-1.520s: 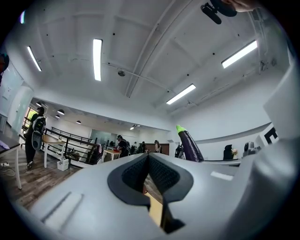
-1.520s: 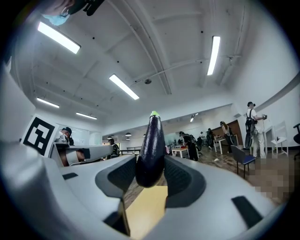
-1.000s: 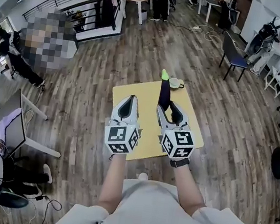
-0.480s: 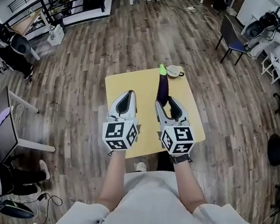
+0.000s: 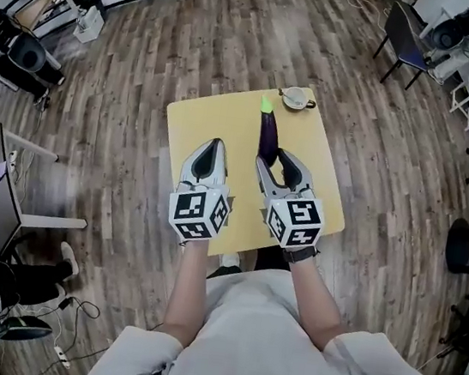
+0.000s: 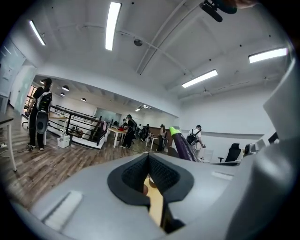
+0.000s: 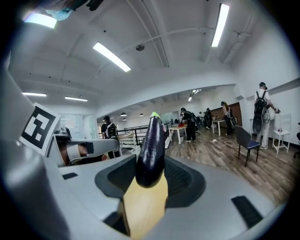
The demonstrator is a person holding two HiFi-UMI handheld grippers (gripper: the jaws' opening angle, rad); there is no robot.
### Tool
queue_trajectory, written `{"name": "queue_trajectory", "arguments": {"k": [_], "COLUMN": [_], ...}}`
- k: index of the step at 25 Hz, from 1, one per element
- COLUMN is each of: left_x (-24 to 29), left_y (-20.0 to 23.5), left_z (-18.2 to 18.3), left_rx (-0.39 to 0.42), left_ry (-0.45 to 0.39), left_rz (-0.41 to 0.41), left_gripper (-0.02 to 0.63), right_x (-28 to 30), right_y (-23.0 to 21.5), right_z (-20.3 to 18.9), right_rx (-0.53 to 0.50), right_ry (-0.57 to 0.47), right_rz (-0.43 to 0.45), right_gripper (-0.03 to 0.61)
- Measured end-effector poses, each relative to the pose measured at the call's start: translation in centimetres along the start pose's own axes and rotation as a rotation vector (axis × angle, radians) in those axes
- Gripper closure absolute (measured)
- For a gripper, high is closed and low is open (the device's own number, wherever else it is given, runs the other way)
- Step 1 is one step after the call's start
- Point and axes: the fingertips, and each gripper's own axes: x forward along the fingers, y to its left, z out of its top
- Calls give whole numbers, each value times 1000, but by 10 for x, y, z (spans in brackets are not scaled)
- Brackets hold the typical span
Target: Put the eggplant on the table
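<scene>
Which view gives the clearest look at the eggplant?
The right gripper view: the eggplant fills the centre, clamped between the jaws. The head view shows it small, over the table; the left gripper view catches only its upper part.

Forearms side by side, left claw closed, right claw tight on eggplant.

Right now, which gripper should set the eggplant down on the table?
Right. The right gripper holds the eggplant between its jaws, over the yellow table. The left gripper is shut, with nothing in it.
</scene>
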Motion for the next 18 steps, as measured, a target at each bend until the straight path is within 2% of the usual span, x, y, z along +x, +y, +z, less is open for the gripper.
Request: {"name": "queue_trajectory", "arguments": {"k": [6, 18], "left_x": [19, 45], "left_y": [9, 28], "left_z": [-22, -59], "left_rx": [-11, -63], "left_ry": [48, 133], "left_rz": [28, 86], "left_gripper": [604, 604], "right_x": [24, 60], "right_y": [-10, -35], "right_z": [-20, -66], "right_rx": [10, 39], "right_ry": [69, 190], "right_rz": [35, 49], "right_gripper": [388, 388]}}
